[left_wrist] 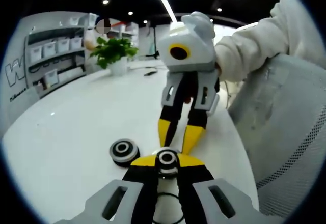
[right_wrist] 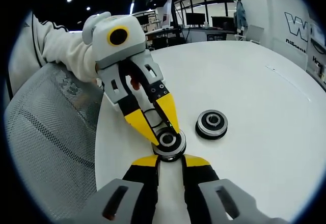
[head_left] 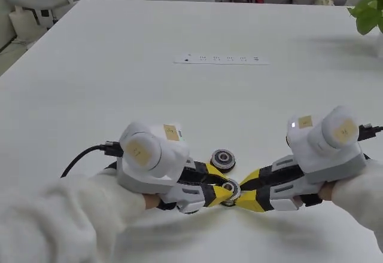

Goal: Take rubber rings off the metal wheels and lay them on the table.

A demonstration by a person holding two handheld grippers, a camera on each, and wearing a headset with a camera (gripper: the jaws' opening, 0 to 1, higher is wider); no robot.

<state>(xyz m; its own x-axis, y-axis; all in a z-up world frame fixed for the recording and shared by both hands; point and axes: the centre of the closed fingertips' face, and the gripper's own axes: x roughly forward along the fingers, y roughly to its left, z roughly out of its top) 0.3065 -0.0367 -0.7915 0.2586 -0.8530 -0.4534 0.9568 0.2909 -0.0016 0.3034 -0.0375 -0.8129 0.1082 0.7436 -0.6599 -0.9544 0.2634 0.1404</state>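
white table (head_left: 179, 30) | power strip (head_left: 221, 59) | potted plant (left_wrist: 114, 52) | wall shelves (left_wrist: 51, 48)

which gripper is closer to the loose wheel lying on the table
Left. The loose wheel lies just beside the jaws of the left gripper. The right gripper reaches in from the far side, farther off; both tips meet at the held wheel.

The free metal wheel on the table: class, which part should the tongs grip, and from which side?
Grip the free wheel by its black outer band at two opposite points, coming down from above. It lies flat on the table, hub up, apart from the held wheel, so its edge is open.
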